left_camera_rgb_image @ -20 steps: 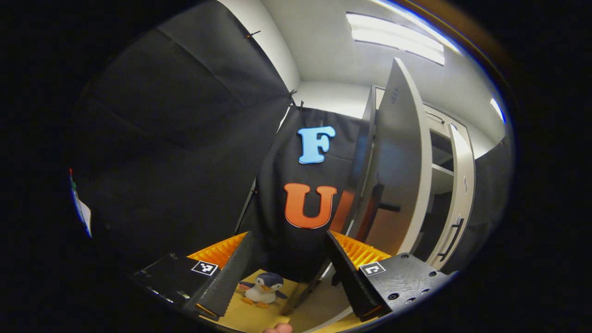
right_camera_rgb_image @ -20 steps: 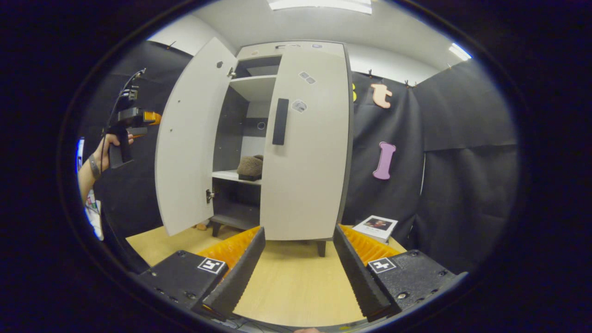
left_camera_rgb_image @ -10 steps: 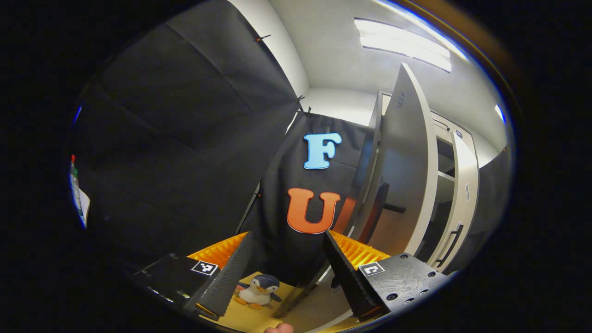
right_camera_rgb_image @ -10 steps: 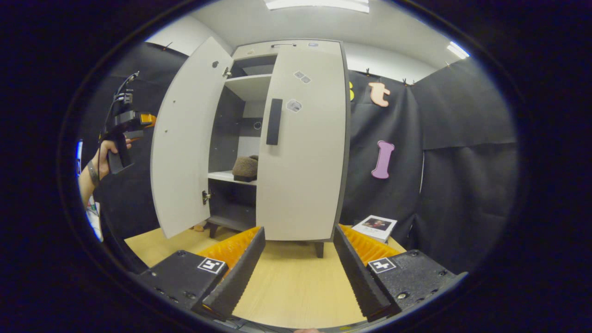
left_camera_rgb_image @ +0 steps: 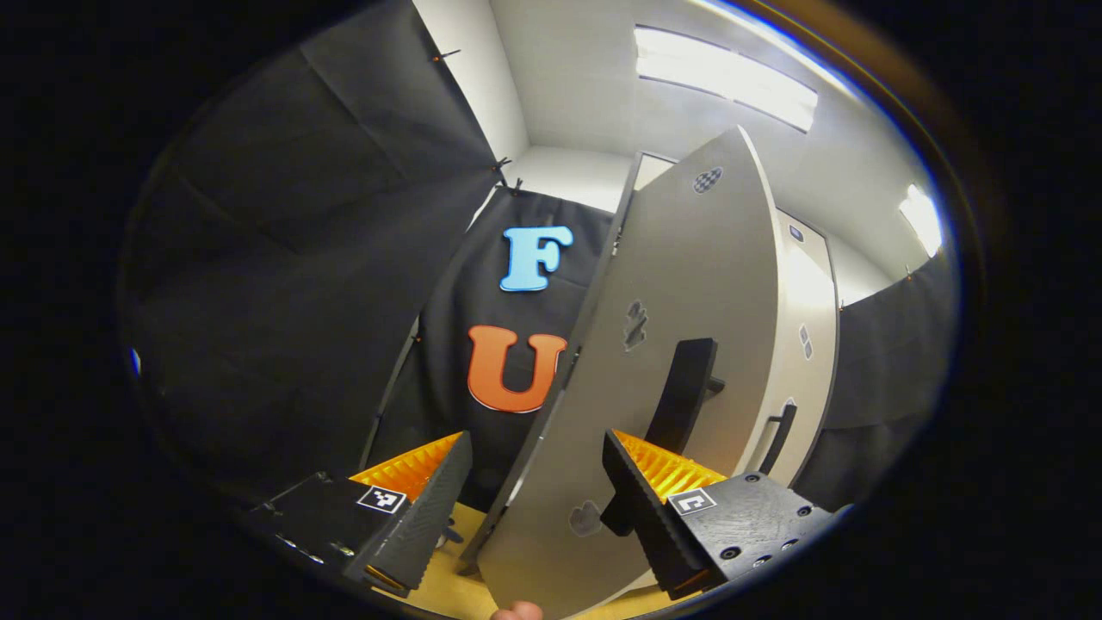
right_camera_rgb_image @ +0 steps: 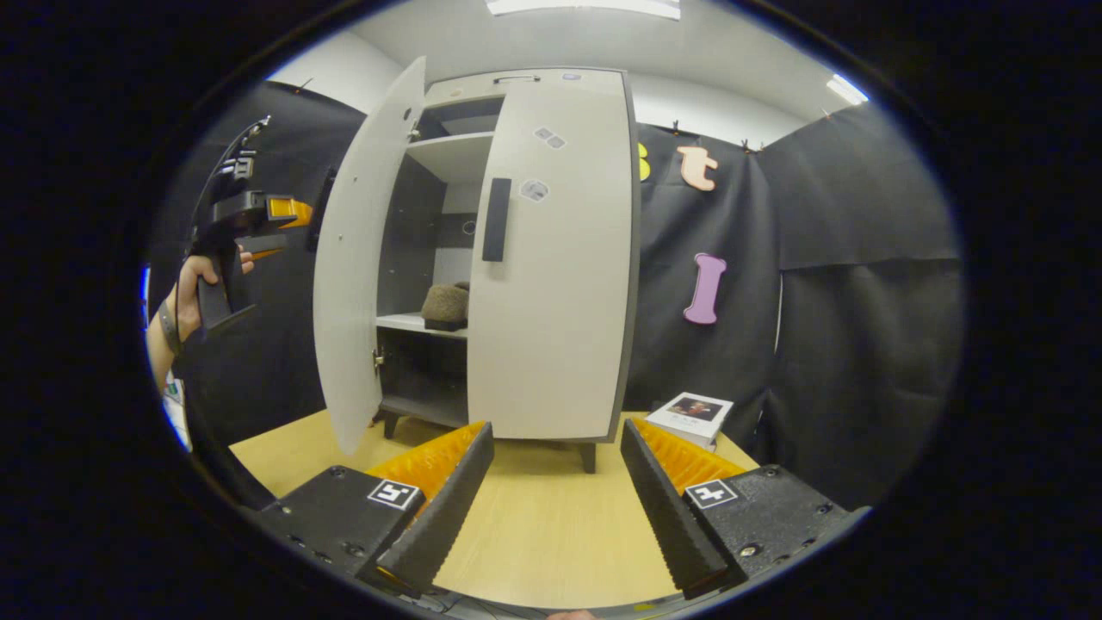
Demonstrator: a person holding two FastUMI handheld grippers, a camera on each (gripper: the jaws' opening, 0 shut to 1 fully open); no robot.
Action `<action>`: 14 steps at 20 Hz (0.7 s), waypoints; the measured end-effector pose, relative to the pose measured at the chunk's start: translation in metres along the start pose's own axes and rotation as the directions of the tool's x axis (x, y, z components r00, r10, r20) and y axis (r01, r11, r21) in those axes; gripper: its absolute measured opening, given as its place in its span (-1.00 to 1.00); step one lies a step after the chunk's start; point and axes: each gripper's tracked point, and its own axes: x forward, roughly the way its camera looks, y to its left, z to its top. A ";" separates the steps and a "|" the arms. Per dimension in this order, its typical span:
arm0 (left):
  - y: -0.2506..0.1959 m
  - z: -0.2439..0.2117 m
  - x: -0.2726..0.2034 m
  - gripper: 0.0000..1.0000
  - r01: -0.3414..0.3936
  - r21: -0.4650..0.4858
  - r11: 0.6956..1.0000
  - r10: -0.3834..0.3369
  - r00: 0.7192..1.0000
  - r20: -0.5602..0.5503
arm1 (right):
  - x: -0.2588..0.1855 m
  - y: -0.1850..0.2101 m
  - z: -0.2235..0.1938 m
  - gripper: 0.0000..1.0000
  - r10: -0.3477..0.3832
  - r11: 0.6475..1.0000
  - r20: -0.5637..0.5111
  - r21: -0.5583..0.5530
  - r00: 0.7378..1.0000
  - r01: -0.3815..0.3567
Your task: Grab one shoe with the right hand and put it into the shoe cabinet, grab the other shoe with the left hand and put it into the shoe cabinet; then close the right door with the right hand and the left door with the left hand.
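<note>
Right gripper view: the shoe cabinet point(right_camera_rgb_image: 551, 258) stands on the wooden floor point(right_camera_rgb_image: 542, 517) against the black cloth. Its right door point(right_camera_rgb_image: 555, 275) lies flat against the front, with a dark handle point(right_camera_rgb_image: 496, 220) near its inner edge. The left door point(right_camera_rgb_image: 366, 250) stands part-way out, leaving a gap into the inside. Through that gap one brown shoe point(right_camera_rgb_image: 445, 306) sits on the middle shelf point(right_camera_rgb_image: 413, 322) — whether the second shoe lies behind it I cannot tell. A book point(right_camera_rgb_image: 696, 415) lies on the floor just beside the cabinet's right foot.

Right gripper point(right_camera_rgb_image: 555, 508): fingers spread wide, nothing between them, low over the floor and well apart from the cabinet.

Left gripper point(right_camera_rgb_image: 258, 220), seen from the right gripper view, is held up in a hand point(right_camera_rgb_image: 194, 280) on the outer side of the left door, near its edge. Contact with the door — cannot tell from here.

Left gripper view: the left gripper point(left_camera_rgb_image: 534, 504) has its fingers wide apart. The left door point(left_camera_rgb_image: 663, 362) crosses the frame at a slant, its outer face and dark handle point(left_camera_rgb_image: 680, 392) close ahead, the lower edge passing between the fingers. The right door point(left_camera_rgb_image: 805, 344) shows just beyond it.
</note>
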 end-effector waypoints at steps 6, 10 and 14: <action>-0.026 -0.005 0.013 0.90 0.035 -0.031 0.999 -0.036 0.999 -0.006 | -0.007 -0.027 -0.004 0.94 -0.072 0.997 -0.009 0.014 0.997 0.072; -0.027 -0.005 0.008 0.90 0.030 0.007 1.000 -0.030 0.999 -0.014 | -0.007 -0.032 -0.008 0.94 -0.083 0.996 -0.019 0.037 0.996 0.084; -0.035 -0.018 -0.028 0.89 0.034 0.070 0.997 -0.032 0.999 -0.023 | -0.002 -0.031 -0.014 0.94 -0.086 0.995 -0.035 0.048 0.996 0.088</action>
